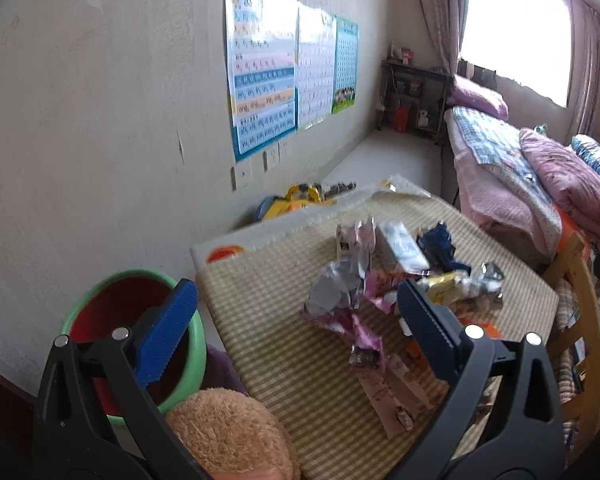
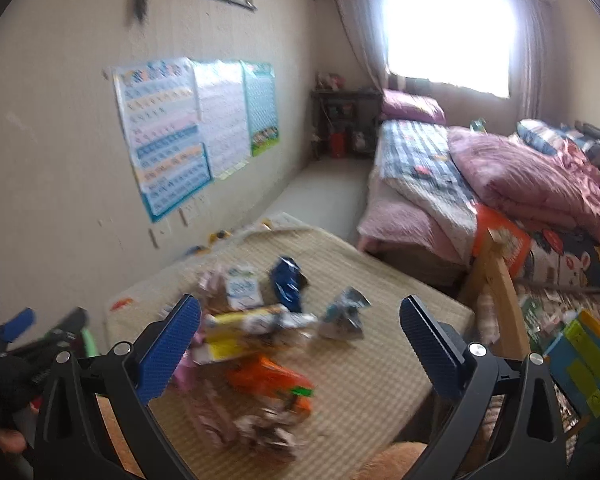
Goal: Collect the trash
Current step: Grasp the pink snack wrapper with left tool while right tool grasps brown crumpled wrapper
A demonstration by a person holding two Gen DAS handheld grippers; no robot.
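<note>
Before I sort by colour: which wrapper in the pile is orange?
The orange wrapper, at the pile's near edge; the others are pink, silver, yellow, white or dark blue.

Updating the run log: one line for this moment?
left tongs open | right tongs open | crumpled wrapper pile on checked table mat | green-rimmed red bin left

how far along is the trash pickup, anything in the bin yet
Nothing looks collected yet: what shows of the green bin looks empty. Both the left gripper and right gripper are open, holding nothing. The whole wrapper pile, including the orange packet, is on the checked table.
</note>
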